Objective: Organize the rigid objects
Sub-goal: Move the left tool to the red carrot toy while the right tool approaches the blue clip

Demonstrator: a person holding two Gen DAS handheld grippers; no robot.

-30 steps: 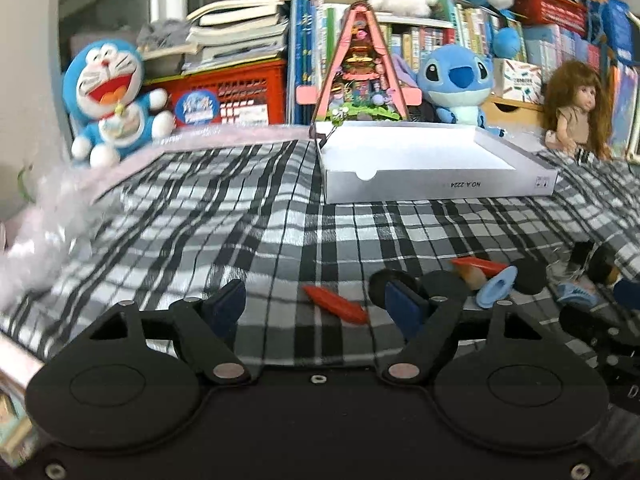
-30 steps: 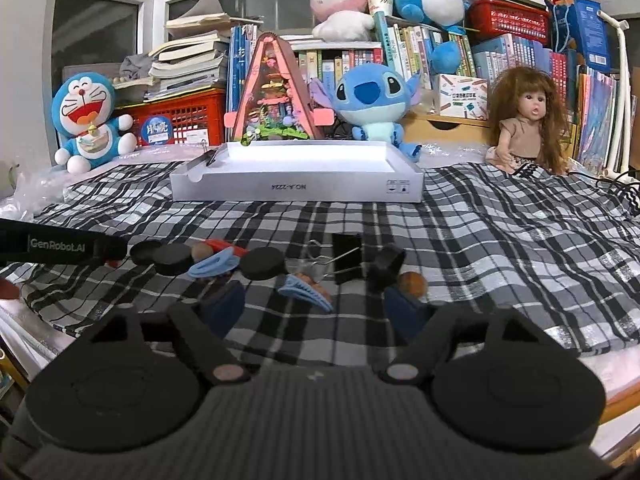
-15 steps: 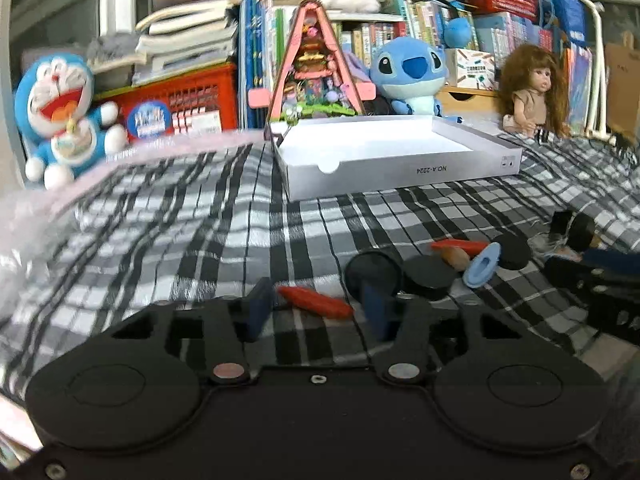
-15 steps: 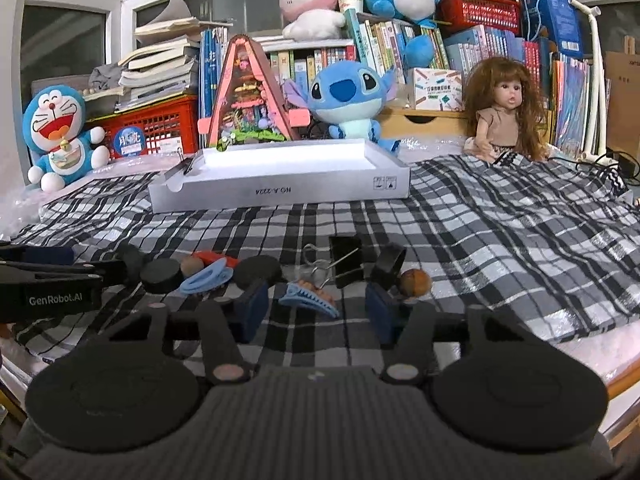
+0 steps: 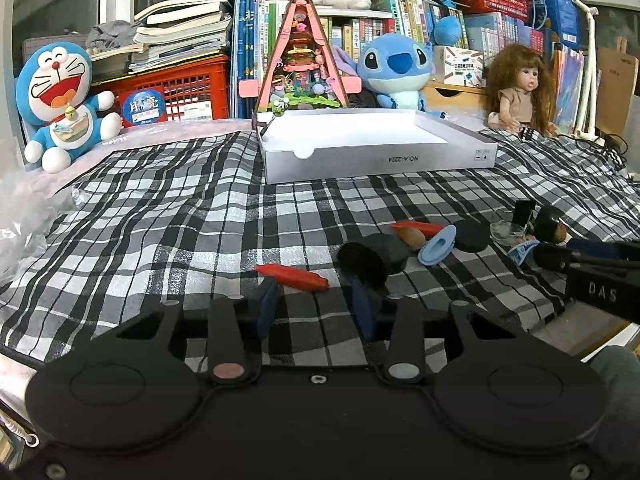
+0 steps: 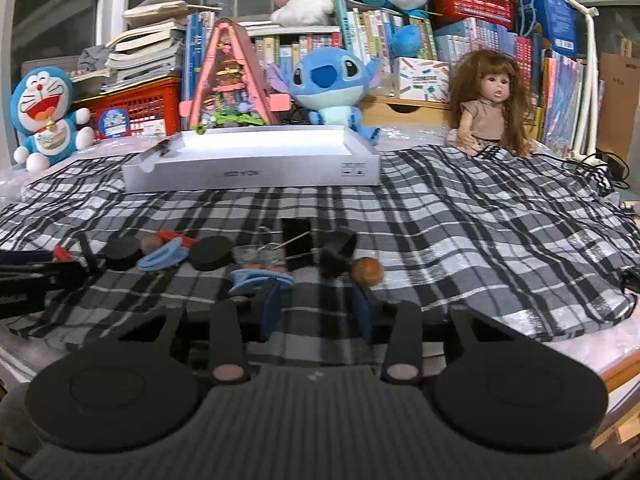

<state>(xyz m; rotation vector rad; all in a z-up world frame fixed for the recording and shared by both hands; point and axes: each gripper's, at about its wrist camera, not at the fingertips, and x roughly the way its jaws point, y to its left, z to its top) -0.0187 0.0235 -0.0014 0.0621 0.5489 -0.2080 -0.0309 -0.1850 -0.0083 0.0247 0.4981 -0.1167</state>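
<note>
Left hand-held gripper (image 5: 316,300) closing, unclenched, around red crayon (image 5: 292,276) lying crosswise, tip rightward

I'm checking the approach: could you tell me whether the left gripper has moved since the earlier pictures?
Yes: the left gripper has swung leftward; the white tray now sits further right in its view.

Both views are evenly and fairly brightly lit from above, with the white box (image 5: 376,156) rendered brightest; its inner floor is nearly washed out in the right wrist view. Only soft, short shadows are cast on the checked cloth (image 6: 460,216), and the window panes at upper left are seen dark. Strong fisheye bending is shown at the edges, where the bookshelves (image 5: 500,36) curve, the corners darken, and detail is slightly softened.
</note>
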